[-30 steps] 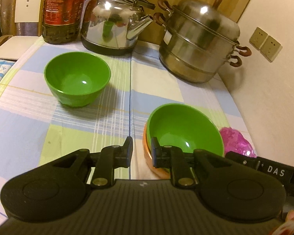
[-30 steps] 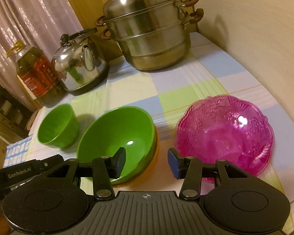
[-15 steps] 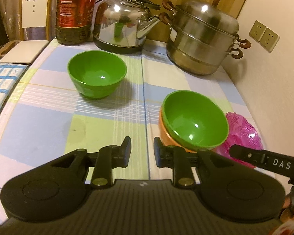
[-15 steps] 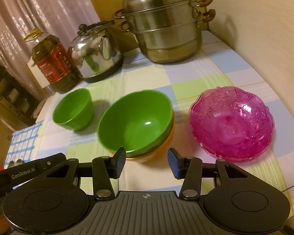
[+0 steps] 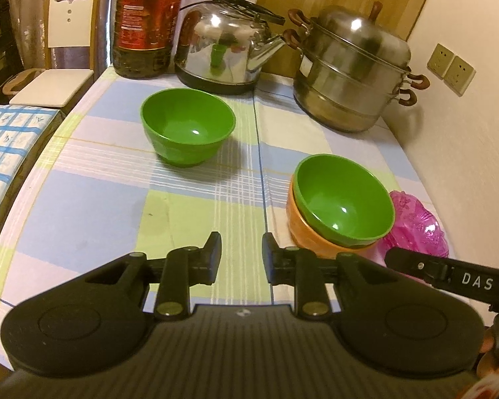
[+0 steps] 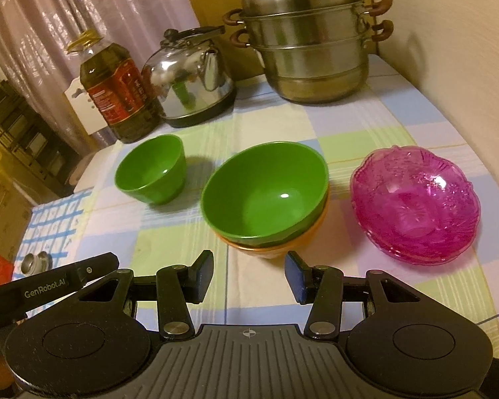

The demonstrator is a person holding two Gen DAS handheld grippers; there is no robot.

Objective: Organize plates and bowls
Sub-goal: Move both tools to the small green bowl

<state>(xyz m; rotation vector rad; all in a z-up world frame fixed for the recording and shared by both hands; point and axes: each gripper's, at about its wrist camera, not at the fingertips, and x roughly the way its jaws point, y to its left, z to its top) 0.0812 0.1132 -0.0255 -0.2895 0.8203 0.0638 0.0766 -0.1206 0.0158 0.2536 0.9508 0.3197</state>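
A large green bowl [image 5: 344, 199] [image 6: 264, 189] sits nested in an orange bowl [image 5: 311, 236] [image 6: 269, 249] on the checked tablecloth. A small green bowl [image 5: 187, 126] [image 6: 151, 169] stands alone to its left. A stack of pink glass dishes [image 5: 415, 226] [image 6: 415, 202] lies to its right near the wall. My left gripper [image 5: 241, 257] is open and empty, hovering in front of the stack's left side. My right gripper [image 6: 248, 277] is open and empty, just in front of the nested bowls.
A steel steamer pot [image 5: 352, 69] [image 6: 312, 40], a kettle [image 5: 229, 50] [image 6: 191, 76] and an oil bottle [image 5: 144, 20] [image 6: 116, 89] line the back. The wall [image 5: 465, 133] runs along the right. A chair [image 5: 63, 53] stands off the left edge.
Both grippers have pulled back and up from the bowls, so more of the table shows. The large green bowl stays nested in the orange one. The jaws stay open.
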